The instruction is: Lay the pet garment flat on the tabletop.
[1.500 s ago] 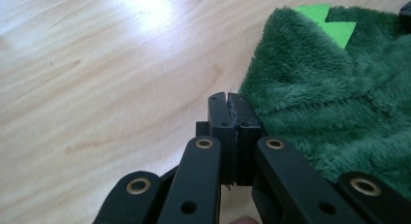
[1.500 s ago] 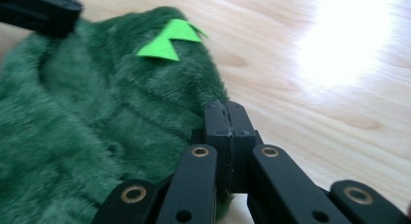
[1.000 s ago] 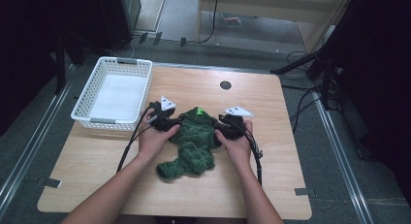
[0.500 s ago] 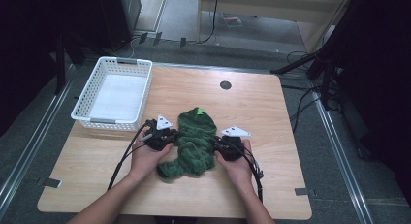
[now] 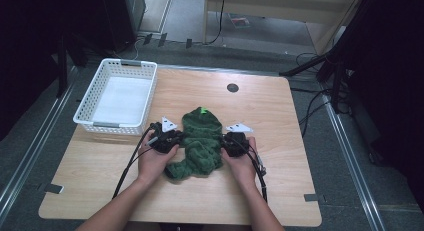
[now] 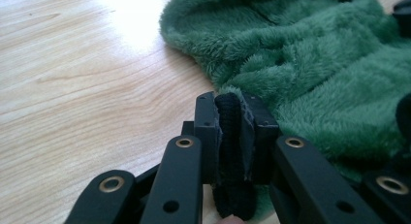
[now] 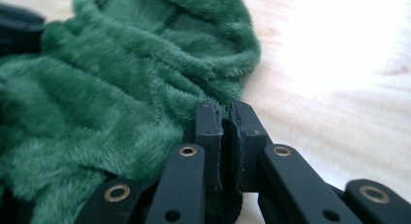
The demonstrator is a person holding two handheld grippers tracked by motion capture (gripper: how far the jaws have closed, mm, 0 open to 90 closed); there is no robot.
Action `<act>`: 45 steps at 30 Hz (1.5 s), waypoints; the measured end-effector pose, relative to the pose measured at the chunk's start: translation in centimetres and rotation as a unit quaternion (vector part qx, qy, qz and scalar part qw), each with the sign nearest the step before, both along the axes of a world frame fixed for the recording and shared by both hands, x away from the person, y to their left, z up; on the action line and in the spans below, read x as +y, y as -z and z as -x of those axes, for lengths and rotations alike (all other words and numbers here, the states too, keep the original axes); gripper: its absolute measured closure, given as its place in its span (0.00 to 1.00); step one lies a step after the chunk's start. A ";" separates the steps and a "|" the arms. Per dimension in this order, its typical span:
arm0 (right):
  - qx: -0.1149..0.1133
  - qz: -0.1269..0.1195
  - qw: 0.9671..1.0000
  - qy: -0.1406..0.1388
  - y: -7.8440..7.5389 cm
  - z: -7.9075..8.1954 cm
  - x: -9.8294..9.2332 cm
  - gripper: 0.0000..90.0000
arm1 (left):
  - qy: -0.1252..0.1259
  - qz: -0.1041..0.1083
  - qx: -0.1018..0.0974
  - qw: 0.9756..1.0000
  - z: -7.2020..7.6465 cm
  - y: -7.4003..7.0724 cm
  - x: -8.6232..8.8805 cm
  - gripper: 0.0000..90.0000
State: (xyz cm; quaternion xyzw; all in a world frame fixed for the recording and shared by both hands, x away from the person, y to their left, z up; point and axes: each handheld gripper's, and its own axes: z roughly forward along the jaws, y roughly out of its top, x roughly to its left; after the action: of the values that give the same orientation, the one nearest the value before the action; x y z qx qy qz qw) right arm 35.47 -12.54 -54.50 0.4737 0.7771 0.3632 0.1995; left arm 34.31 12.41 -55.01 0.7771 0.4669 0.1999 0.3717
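Right gripper (image 7: 225, 115) is low over the wooden table (image 7: 339, 112), jaws rising from the bottom edge and nearly together after closing just now. I see a thin dark cuff edge (image 7: 226, 151) pinched between the pads, running down to the frame bottom. It belongs to the green fleece garment (image 7: 111, 93), which lies bunched in folds across the left half and touches the left jaw. Glare washes out the tabletop at upper right. A black shape sits at far left, too cropped to identify.
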 end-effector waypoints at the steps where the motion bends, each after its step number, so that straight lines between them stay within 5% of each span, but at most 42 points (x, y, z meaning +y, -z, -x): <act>1: 0.000 0.000 1.000 0.000 0.0 0.0 0.0 0.93 | -0.001 0.000 0.000 1.000 0.0 0.0 0.0 0.87; 7: 0.018 -0.021 1.000 -0.008 -0.6 -0.3 -0.3 0.80 | -0.003 -0.009 -0.005 1.000 0.1 0.0 -0.1 0.83; 12: -0.038 -0.081 0.996 -0.032 -3.8 2.8 0.1 0.70 | 0.002 -0.009 -0.006 1.000 0.1 0.0 -0.1 0.86; 15: -0.050 -0.099 0.990 -0.082 -5.2 4.6 1.8 0.62 | 0.004 -0.009 -0.004 1.000 0.1 0.0 -0.1 0.87; 17: -0.037 -0.079 0.989 -0.121 -5.2 5.4 3.5 0.53 | 0.002 -0.005 -0.003 1.000 0.1 0.0 0.0 0.87; 20: -0.019 -0.056 0.989 -0.137 -4.4 6.3 5.6 0.40 | 0.002 -0.002 0.000 1.000 0.1 0.0 0.1 0.87; 23: -0.022 -0.005 0.989 -0.146 -3.1 6.8 6.9 0.46 | 0.002 -0.001 0.000 1.000 0.1 0.0 0.1 0.87; 25: -0.042 0.020 0.991 -0.126 -2.5 7.1 6.8 0.72 | 0.002 0.000 0.002 1.000 0.1 0.0 0.2 0.87; 27: -0.042 -0.005 0.993 -0.112 -2.6 7.1 5.8 0.86 | 0.001 0.002 0.002 1.000 0.1 0.0 0.2 0.87; 31: -0.073 -0.033 0.993 -0.086 -3.6 8.0 3.0 0.94 | 0.003 0.004 0.004 1.000 0.0 0.0 0.2 0.87; 34: -0.087 -0.047 0.994 -0.056 -4.1 9.2 0.4 0.94 | 0.003 0.007 0.005 1.000 0.0 0.0 0.3 0.87; 39: -0.071 -0.067 0.995 0.004 -3.8 11.6 -4.0 0.92 | 0.003 0.006 0.005 1.000 0.0 0.0 0.3 0.86; 40: -0.044 -0.068 0.996 0.027 -2.9 12.5 -5.5 0.83 | 0.001 0.006 0.004 1.000 0.0 0.0 0.3 0.84; 43: -0.034 -0.063 0.996 0.054 -2.1 13.4 -6.8 0.69 | -0.008 0.009 0.005 1.000 0.0 0.0 0.4 0.75; 45: -0.042 -0.072 0.994 0.074 -2.3 14.1 -8.0 0.60 | -0.001 0.040 0.000 0.999 0.0 -0.1 0.8 0.64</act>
State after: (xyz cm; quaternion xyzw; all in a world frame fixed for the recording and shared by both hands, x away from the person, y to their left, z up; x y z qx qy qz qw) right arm 21.35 -20.53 -52.23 0.5270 0.7031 0.4219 0.2236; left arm 34.30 13.16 -54.93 0.7610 0.4754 0.1810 0.4026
